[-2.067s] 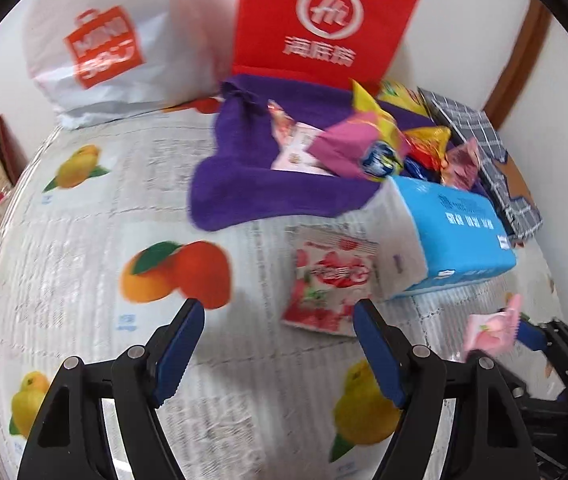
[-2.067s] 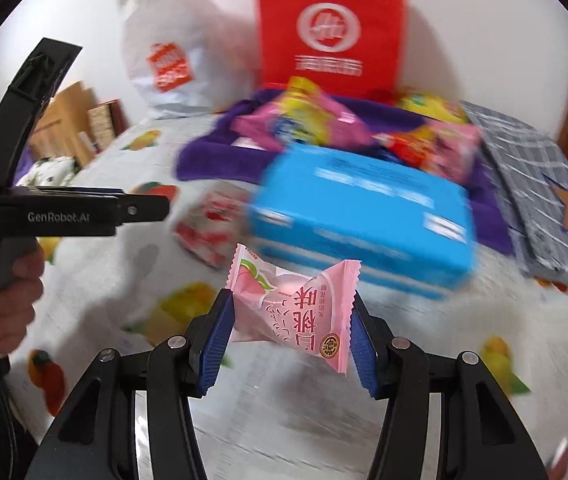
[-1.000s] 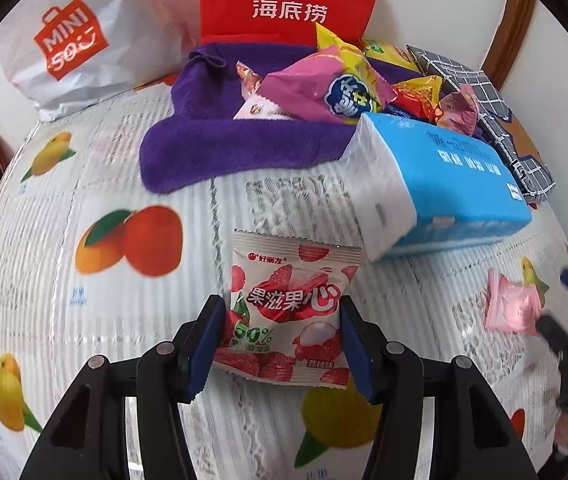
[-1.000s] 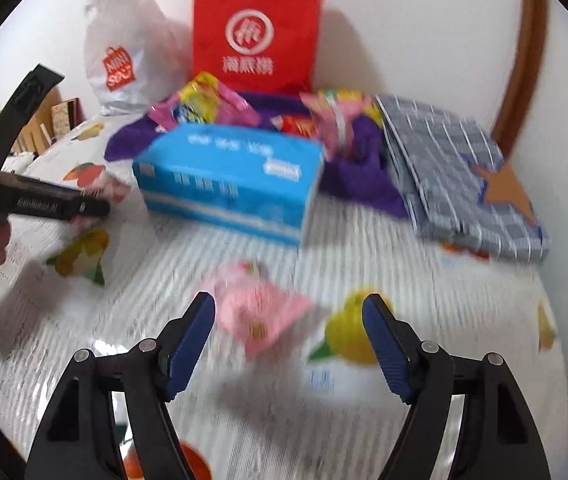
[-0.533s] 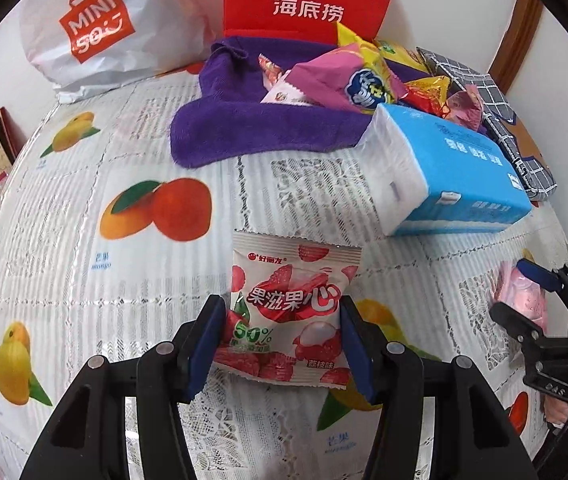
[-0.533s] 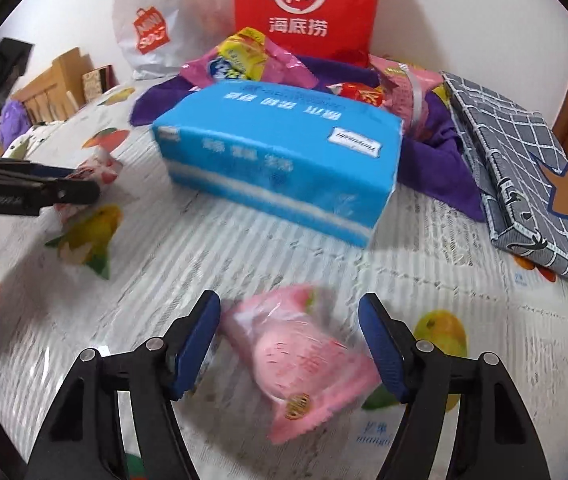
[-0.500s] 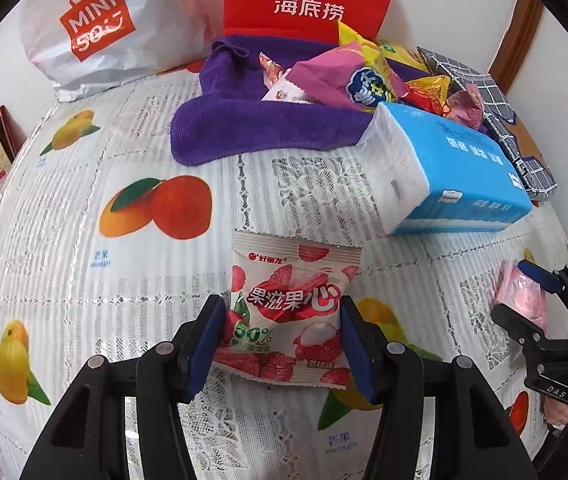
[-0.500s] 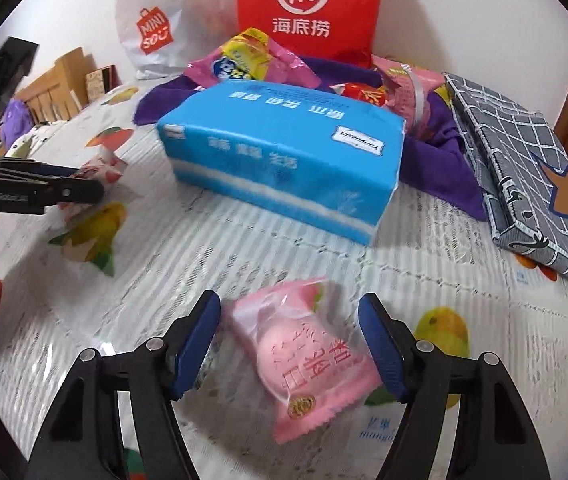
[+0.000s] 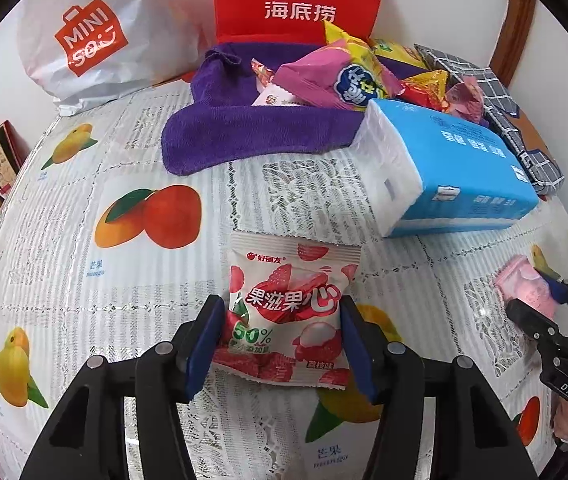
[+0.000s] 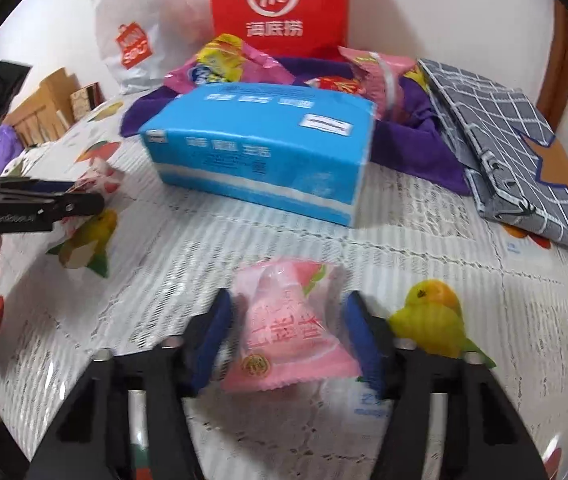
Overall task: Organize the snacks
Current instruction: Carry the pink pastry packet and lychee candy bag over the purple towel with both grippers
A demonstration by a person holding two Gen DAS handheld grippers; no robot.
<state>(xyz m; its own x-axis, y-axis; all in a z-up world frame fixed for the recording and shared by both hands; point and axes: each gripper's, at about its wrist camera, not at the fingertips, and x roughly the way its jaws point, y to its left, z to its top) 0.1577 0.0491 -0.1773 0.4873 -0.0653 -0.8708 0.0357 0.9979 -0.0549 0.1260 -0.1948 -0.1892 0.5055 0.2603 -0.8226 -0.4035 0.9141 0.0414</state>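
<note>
1. Your left tool (image 9: 281, 338) grips the white-and-red fruit snack packet (image 9: 290, 308), its blue pads pressed on both side edges. A second ago the same packet sat between these pads; nothing has shifted there.
2. That packet's long axis runs straight away from the left tool, top seal pointing toward the purple towel (image 9: 243, 136) ahead, printed face up, just above the tabletop (image 9: 123, 280).
3. Ahead and to the right of the left tool lies the blue tissue pack (image 9: 456, 172), near the packet's top corner but apart from it.
4. Your right tool (image 10: 288, 340) is closing on the pink peach candy packet (image 10: 290, 328), which sits between its pads. A second ago the pads stood wide and the packet lay ahead of them, blurred.
5. The pink packet stands lengthwise along the right tool, its narrow puckered end pointing away toward the tissue pack, its serrated wide end nearest you.
</note>
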